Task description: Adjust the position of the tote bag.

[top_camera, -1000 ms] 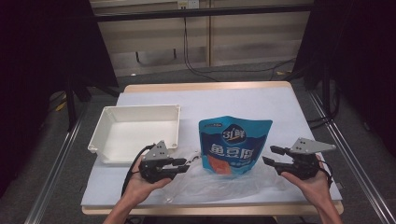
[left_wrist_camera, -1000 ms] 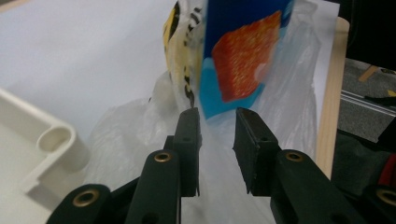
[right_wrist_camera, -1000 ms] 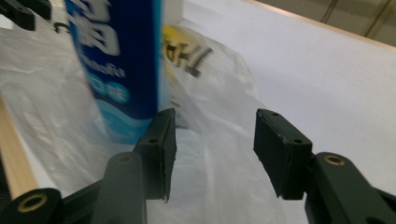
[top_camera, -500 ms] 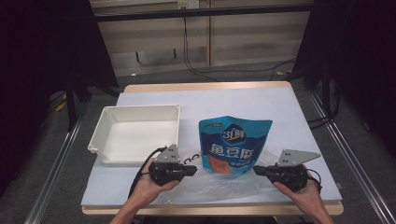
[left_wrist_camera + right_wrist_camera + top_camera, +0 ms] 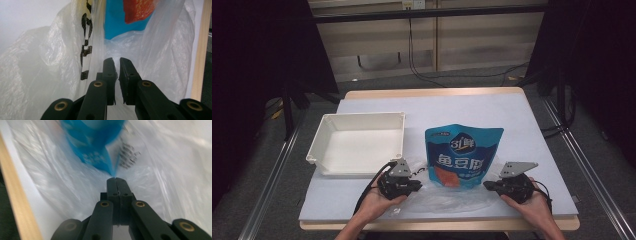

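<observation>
A clear plastic bag (image 5: 452,198) with black print lies crumpled near the table's front edge. A blue snack pouch (image 5: 463,152) lies flat with its lower end on or in the bag. My left gripper (image 5: 417,186) is low at the bag's left end. In the left gripper view (image 5: 116,60) its jaws have just been closing, then eased slightly, and only a thin slit shows, with bag film (image 5: 37,75) drawn into it. My right gripper (image 5: 486,185) is at the bag's right end. Its jaws are pressed together (image 5: 115,178), and folds of film (image 5: 175,170) run to the tips below the blurred pouch (image 5: 95,142).
An empty white tray (image 5: 357,116) stands at the left of the white table top (image 5: 462,107). The wooden front edge (image 5: 437,224) runs just under both hands. Metal rails flank the table, and cables hang at the back.
Both hands have dropped to the table and moved inward to the bag's ends. Both sets of jaws have closed, the right from about half open.
</observation>
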`<state>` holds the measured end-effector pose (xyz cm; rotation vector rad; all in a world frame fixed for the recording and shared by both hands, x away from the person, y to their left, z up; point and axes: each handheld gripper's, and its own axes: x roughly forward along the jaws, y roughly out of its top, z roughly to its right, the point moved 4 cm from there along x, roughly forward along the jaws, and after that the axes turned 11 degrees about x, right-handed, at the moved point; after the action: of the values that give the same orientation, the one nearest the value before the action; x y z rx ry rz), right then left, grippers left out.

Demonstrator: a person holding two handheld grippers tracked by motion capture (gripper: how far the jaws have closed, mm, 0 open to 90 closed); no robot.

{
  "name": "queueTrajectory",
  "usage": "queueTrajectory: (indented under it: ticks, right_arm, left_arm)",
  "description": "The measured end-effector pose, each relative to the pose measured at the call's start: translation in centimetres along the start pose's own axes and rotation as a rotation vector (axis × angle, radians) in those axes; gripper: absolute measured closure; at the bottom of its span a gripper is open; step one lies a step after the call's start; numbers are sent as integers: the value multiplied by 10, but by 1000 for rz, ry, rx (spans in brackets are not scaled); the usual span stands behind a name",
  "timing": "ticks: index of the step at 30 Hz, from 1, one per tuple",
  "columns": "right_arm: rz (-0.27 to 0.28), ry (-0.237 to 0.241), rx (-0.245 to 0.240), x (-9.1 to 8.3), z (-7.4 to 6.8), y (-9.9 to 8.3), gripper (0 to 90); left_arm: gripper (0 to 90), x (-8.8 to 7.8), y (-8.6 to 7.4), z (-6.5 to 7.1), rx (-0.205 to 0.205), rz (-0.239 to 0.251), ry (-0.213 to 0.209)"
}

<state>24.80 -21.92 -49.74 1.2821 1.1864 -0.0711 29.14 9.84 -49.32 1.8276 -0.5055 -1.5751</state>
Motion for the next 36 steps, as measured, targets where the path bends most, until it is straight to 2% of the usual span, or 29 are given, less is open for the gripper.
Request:
queueTrajectory:
  ticks: [1,2,3,4,6,7,10,11,12,13,14,15,16,17,18,19,20,21,22,23,24,25,26,27,28,29,32,35,36]
  right_arm:
    - [-10,-7,5,1,2,-2,900]
    - [-27,-8,11,2,5,-4,900]
    - [-41,-20,12,4,7,-6,900]
    - [-41,-20,12,4,7,-6,900]
    - [-47,-11,18,3,9,-6,900]
    - [-65,-47,13,0,10,-7,900]
    - [-75,-68,4,-5,14,-10,900]
    - [-75,-71,7,-6,15,-11,900]
    - [-75,-71,7,-6,15,-11,900]
    - [-63,-64,13,-7,15,-12,900]
    - [-63,-64,13,-7,15,-12,900]
    - [-60,-56,4,-7,15,-11,900]
    - [-60,-56,4,-7,15,-11,900]
    - [-36,-38,15,-9,14,-8,900]
    - [-18,-28,9,-11,13,-5,900]
    - [6,-19,15,-13,12,-1,900]
    - [6,-19,15,-13,12,-1,900]
    - [42,5,17,-16,10,6,900]
    - [51,-5,9,-17,10,10,900]
    - [58,-6,9,-16,10,13,900]
    - [58,-6,9,-16,10,13,900]
    - [46,-24,8,-12,13,16,900]
    - [46,-24,8,-12,13,16,900]
    - [31,-18,12,-4,16,17,900]
    - [31,-18,12,-4,16,17,900]
    - [-5,-28,0,1,14,15,900]
    - [-25,-26,2,5,15,13,900]
    - [-77,-53,20,5,23,6,900]
    - [-77,-53,20,5,23,6,900]
  left_arm:
    - [832,1,-1,-1,-2,-15,1]
    - [832,3,-3,-2,-8,-8,-1]
    - [831,4,-5,-3,3,-32,-8]
    - [831,4,-5,-3,3,-32,-8]
    - [831,5,-8,-6,30,-63,-1]
    - [832,6,-8,-5,9,-51,12]
    - [843,0,-10,-8,43,-94,47]
    - [844,-3,-13,-11,50,-114,28]
    - [844,-3,-13,-11,50,-114,28]
    - [844,-6,-16,-15,-24,-99,1]
    - [844,-6,-16,-15,-24,-99,1]
    - [847,-9,-19,-19,5,-121,17]
    - [847,-9,-20,-19,-12,-113,14]
    - [858,-10,-20,-20,13,-118,5]
    - [866,-9,-19,-19,19,-127,0]
    - [878,-7,-17,-17,0,-116,4]
    - [892,-7,-17,-17,0,-116,4]
    - [900,-4,-13,-15,-13,-117,8]
    - [900,-4,-12,-17,31,-149,-5]
    - [900,-1,-10,-14,-2,-125,3]
    - [900,-1,-10,-14,-2,-125,3]
    - [900,0,-8,-15,25,-142,-9]
    - [900,0,-8,-15,25,-142,-9]
    - [900,0,-6,-16,43,-156,-18]
    - [900,0,-6,-16,43,-156,-18]
    - [900,1,-6,-16,32,-142,-19]
    - [900,0,-7,-15,24,-141,-19]
    - [900,-1,-7,-16,47,-161,-5]
    - [900,-1,-7,-17,51,-167,-2]
